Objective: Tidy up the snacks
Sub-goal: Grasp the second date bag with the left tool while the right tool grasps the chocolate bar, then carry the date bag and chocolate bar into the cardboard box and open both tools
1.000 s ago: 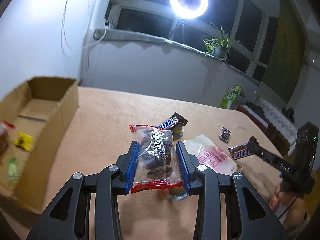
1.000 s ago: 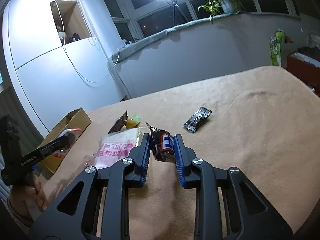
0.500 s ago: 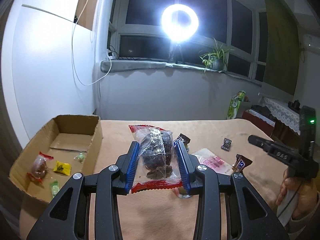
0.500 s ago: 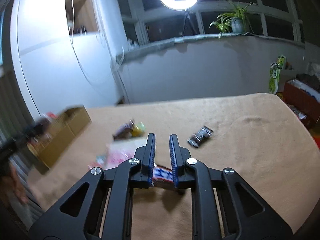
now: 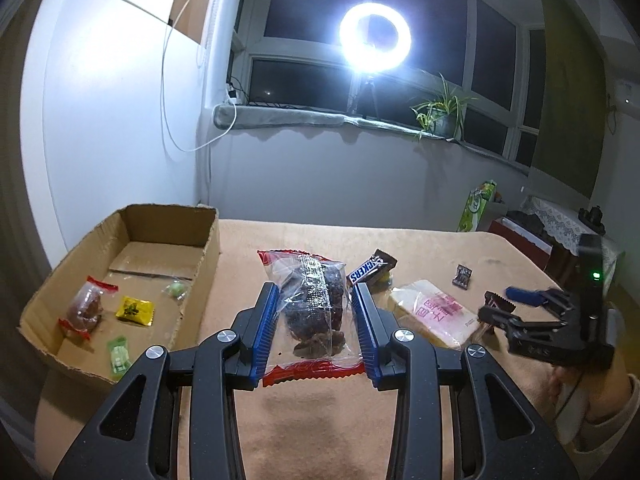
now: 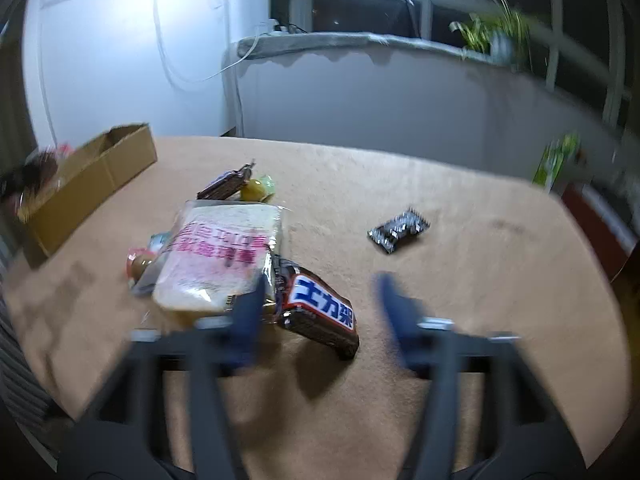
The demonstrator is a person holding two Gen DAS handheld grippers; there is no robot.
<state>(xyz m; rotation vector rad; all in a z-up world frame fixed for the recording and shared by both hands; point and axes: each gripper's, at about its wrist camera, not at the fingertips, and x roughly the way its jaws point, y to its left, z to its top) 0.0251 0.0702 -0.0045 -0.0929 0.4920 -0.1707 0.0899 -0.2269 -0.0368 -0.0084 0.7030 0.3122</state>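
My left gripper (image 5: pixel 316 312) is shut on a clear snack bag with red ends and dark pieces (image 5: pixel 314 312), held above the table to the right of a cardboard box (image 5: pixel 208 256). The box holds several small wrapped snacks, among them a yellow packet (image 5: pixel 135 311). My right gripper (image 6: pixel 320 304) is open; a Snickers bar (image 6: pixel 320 312) lies on the table between its blurred fingers, against a white bread pack with pink print (image 6: pixel 224 252). The right gripper also shows in the left wrist view (image 5: pixel 508 304).
A second Snickers bar (image 5: pixel 370 270) and a yellow-green candy (image 6: pixel 258 188) lie beyond the bread pack. A small dark wrapper (image 6: pixel 398 230) lies to the right. The box also shows at far left in the right wrist view (image 6: pixel 92 176). A green carton (image 5: pixel 478 206) stands past the table's far edge.
My right gripper has opened and let go of the Snickers bar, which now lies on the table. My left gripper, still holding the bag, has turned toward the box.
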